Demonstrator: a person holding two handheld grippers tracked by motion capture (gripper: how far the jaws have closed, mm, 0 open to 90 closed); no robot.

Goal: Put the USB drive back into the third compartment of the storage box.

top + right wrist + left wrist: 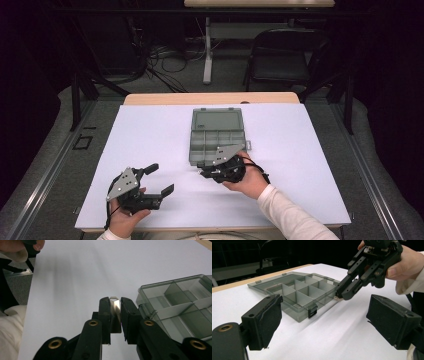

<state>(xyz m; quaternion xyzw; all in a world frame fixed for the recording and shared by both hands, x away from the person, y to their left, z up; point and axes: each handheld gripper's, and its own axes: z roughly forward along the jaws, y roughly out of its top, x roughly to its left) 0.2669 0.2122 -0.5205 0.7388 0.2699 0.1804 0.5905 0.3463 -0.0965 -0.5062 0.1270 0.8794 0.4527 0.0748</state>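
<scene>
An open clear grey compartment box [216, 142] lies at the middle of the white table, its lid [217, 120] folded back flat. Its compartments [299, 293] look empty. My right gripper [201, 169] is at the box's near left corner, shut on a small shiny metal piece [114, 305] held between its pads, just left of the box wall [150, 293]. From the left gripper view the right gripper [340, 292] tilts down beside the box's front edge. My left gripper [161, 179] is at the table's near left, open, nothing between its jaws [324, 312].
The white table top [150, 135] has bare room left and right of the box. Beyond the far edge stand a black folding chair [282, 55], a table leg [207, 50] and loose cables [165, 60] on the floor.
</scene>
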